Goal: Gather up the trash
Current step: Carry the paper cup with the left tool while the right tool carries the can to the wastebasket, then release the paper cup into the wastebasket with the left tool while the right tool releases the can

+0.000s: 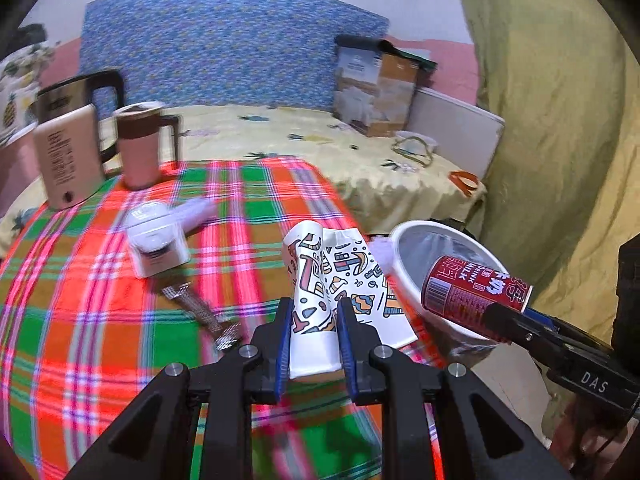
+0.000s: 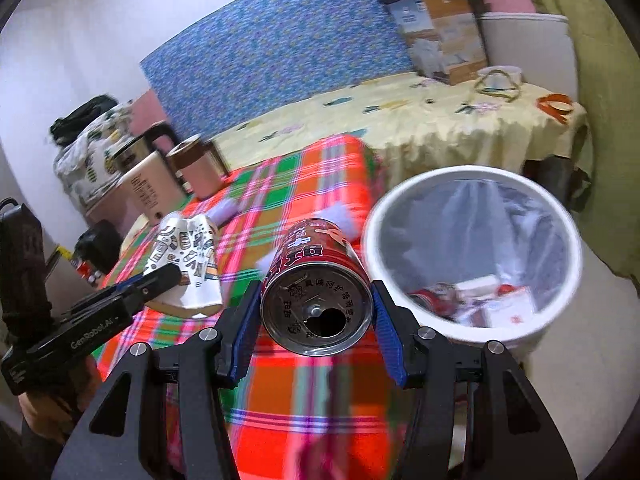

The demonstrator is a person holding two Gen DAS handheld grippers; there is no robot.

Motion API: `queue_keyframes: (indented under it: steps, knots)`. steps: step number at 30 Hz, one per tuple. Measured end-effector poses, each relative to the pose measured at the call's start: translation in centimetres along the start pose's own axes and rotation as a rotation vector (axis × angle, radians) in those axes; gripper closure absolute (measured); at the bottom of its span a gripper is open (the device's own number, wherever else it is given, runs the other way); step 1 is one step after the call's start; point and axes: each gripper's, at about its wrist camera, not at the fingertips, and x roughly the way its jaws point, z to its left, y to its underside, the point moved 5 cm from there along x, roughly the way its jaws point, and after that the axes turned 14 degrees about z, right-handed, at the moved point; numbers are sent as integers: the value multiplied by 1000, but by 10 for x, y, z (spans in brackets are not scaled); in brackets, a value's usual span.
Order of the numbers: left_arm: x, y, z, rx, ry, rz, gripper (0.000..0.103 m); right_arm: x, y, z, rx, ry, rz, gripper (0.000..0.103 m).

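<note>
My left gripper (image 1: 314, 320) is shut on a crushed white paper cup with coloured doodles (image 1: 320, 280), held above the plaid table edge; the cup also shows in the right wrist view (image 2: 188, 260). My right gripper (image 2: 316, 304) is shut on a red milk-drink can (image 2: 316, 280), lying sideways with its opened top toward the camera. In the left wrist view the can (image 1: 472, 292) hangs over the rim of the white trash bin (image 1: 404, 256). The bin (image 2: 376, 232), lined with a clear bag, holds several pieces of trash and stands right of the can.
On the plaid tablecloth (image 1: 100, 320) lie a white hair dryer (image 1: 156, 236) and a metal strap (image 1: 200, 312). A kettle (image 1: 68, 152) and a brown mug (image 1: 140, 144) stand at the back left. A bed with a box (image 1: 376, 88) lies behind.
</note>
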Motion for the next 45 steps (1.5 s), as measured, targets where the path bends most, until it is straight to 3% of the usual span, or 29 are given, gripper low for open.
queue_keyframes:
  steps: [12,21,36,45]
  knots:
    - [45,-27,-84,141,71,46,81,-22,-3,-77,141,121,-49,49]
    - [84,-33,-119,202,91,103,81,-10,-2,-96,165,152,-17,49]
    - [113,-34,-123,211,91,157,80,5,-1,-105,142,177,64,48]
    - [104,-34,-116,185,115,138,74,-4,-1,-105,136,195,31,46]
